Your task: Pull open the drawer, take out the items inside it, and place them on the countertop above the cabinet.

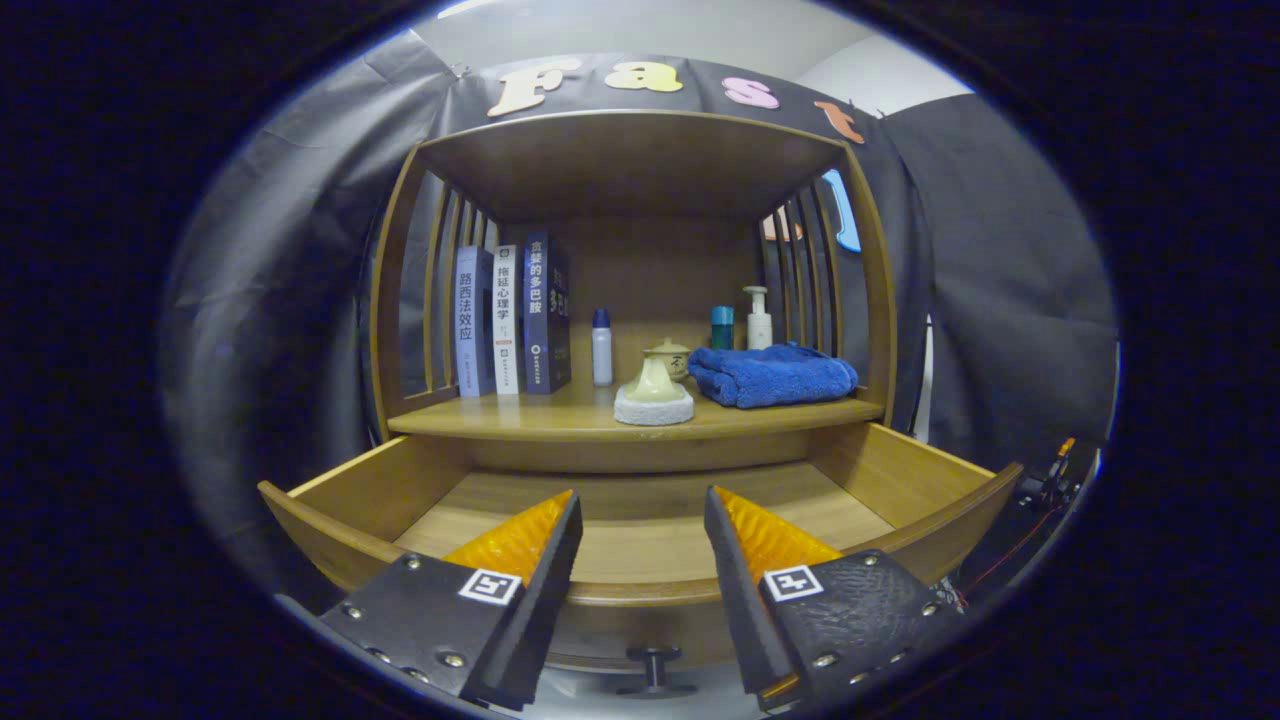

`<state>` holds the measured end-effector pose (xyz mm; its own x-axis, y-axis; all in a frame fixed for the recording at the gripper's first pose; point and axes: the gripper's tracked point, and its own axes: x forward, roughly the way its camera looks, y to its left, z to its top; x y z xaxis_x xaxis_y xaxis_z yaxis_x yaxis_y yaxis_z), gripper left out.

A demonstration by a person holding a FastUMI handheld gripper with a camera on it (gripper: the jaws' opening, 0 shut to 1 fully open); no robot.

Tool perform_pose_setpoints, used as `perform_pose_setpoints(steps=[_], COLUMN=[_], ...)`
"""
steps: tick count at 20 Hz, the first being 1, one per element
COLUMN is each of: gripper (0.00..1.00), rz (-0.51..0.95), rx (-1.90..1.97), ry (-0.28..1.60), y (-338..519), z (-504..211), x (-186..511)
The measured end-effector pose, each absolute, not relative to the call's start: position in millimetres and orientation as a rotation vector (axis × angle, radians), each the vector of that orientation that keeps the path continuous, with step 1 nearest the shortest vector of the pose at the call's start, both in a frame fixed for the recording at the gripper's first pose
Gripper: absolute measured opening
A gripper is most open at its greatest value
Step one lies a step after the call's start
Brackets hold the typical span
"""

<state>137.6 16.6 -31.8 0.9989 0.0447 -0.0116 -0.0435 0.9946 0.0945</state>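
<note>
Gripper (643, 505): we see its fingers spread wide over the drawer's front edge, holding nothing.
Drawer (900, 470): pulled open; we see bare wood inside.
Countertop (560, 415): carries books (510, 320), bottles, a folded blue towel (772, 375), and a cream cup on a white coaster (653, 397).
Drawer knob (653, 660): below the fingers.

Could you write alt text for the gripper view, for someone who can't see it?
Open tongs hover over a pulled-out wooden drawer, nothing between them. On the countertop beyond stand books, bottles, a folded blue towel and a small cream pot.
</note>
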Motion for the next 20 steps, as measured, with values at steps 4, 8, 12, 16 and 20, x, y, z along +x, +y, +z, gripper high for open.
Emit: perform_pose_setpoints(steps=[4,8,12,16,20], gripper=[0.73,0.63,0.62,0.62,0.63], rz=[0.043,0.035,-0.007,-0.010,-0.013], rx=[0.085,0.062,0.135,0.122,0.134], ry=[0.018,0.029,-0.029,0.017,0.131], y=[17.4,16.0,3.1,-1.1,-1.2], z=[-31.7,-26.8,-6.3,-27.7,-65.9], x=[137.3,123.6,81.3,50.6,60.1])
